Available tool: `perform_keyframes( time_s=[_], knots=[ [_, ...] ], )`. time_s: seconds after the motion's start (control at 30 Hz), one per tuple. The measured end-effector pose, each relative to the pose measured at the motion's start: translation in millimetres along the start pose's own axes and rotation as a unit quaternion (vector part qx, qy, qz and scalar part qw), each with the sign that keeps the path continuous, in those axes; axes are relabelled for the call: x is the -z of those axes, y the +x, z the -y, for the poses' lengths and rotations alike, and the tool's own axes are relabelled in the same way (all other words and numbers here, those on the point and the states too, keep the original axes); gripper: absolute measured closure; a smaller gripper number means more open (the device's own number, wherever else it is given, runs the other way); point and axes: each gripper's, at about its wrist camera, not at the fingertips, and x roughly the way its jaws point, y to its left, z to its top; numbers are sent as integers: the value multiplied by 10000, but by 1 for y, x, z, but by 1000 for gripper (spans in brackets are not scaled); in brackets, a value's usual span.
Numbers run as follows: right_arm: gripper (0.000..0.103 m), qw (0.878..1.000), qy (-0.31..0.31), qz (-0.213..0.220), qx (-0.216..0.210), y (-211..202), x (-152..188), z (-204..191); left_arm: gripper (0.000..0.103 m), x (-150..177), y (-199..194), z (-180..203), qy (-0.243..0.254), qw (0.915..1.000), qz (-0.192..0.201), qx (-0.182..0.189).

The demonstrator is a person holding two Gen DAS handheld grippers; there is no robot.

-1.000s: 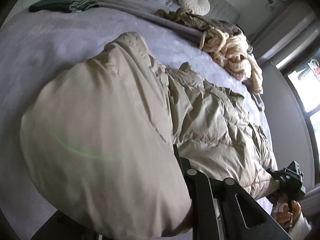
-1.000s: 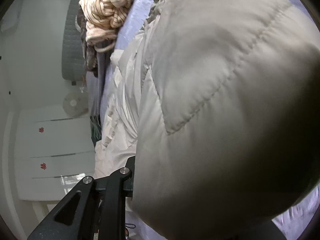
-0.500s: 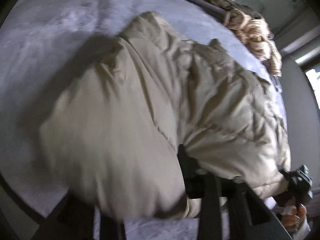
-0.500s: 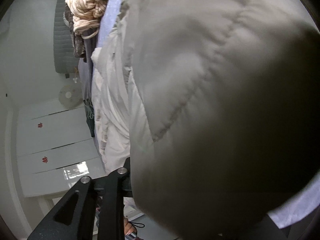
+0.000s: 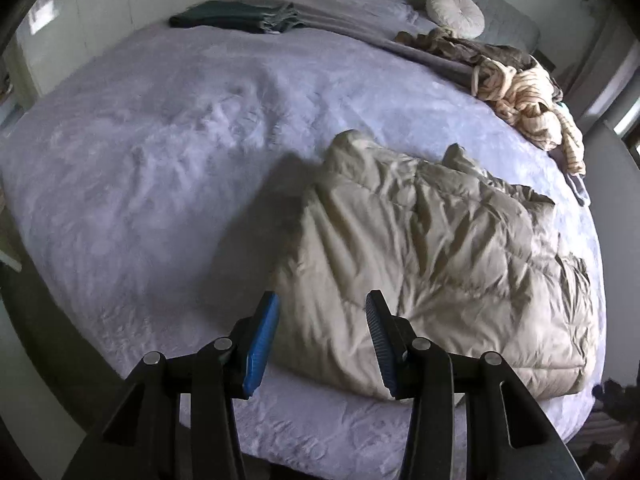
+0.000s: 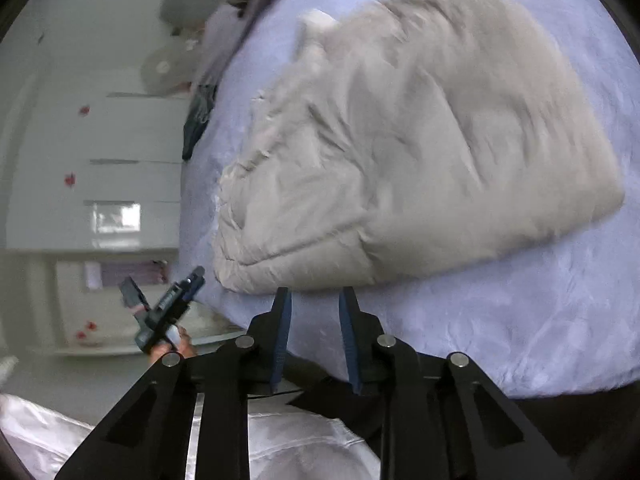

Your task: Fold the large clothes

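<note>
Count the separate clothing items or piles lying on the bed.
3: beige puffer jacket folded at the near edge; tangled pile at the far right edge; dark folded garment far left. The pile may hide more.

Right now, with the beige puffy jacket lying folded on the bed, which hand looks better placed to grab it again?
Probably the left. The left gripper hangs directly over the beige jacket, jaws apart and empty. The right gripper sits just off the jacket's near edge, its jaws closing on nothing.

Right-wrist view's jacket (image 6: 400, 152) seemingly motion-blurred
</note>
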Motion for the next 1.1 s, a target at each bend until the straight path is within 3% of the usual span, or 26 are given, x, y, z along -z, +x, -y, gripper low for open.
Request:
perform_keyframes(
  time_s=[0.07, 0.13, 0.2, 0.27, 0.3, 0.4, 0.5, 0.63, 0.7, 0.87, 0.9, 0.93, 1.1],
  knots=[
    [76, 9980, -14, 360, 511, -2, -14, -4, 56, 0, 19, 4, 108, 9998, -133, -122],
    [76, 9914, 207, 649, 1116, 0, -27, 6, 56, 4, 53, 4, 196, 9972, -512, -512],
    [76, 9834, 291, 784, 1607, 4, -34, 18, 56, 9, 75, 2, 125, 9955, -777, -535],
    [80, 9732, 417, 773, 2125, 6, -34, 37, 43, 11, 85, -2, 132, 9944, -848, -623],
    [80, 9720, 502, 762, 2167, 6, -33, 44, 30, 11, 86, -3, 135, 9933, -871, -751],
    [80, 9680, 930, 761, 2205, -2, -23, 61, 29, 6, 79, -7, 46, 9917, -974, -840],
    [76, 9696, 1134, 880, 1983, -23, -9, 66, 29, 3, 63, 1, 192, 9905, -926, -1001],
    [74, 9762, 884, 945, 1741, -37, -3, 44, 29, 3, 39, 21, 414, 9922, -815, -845],
    [66, 9788, 643, 927, 1711, -35, -7, 25, 29, 5, 30, 29, 486, 9929, -775, -766],
    [59, 9830, 279, 717, 1668, -17, -14, -5, 28, 9, 11, 52, 653, 9933, -723, -614],
    [58, 9835, 220, 678, 1665, -16, -9, -7, 19, 12, 7, 56, 680, 9933, -706, -609],
    [58, 9840, 145, 639, 1659, -14, -7, -11, 1, 14, 3, 60, 707, 9933, -679, -617],
    [51, 9851, 64, 560, 1625, -8, 5, -14, 0, 31, -14, 74, 841, 9919, -614, -728]
  ],
)
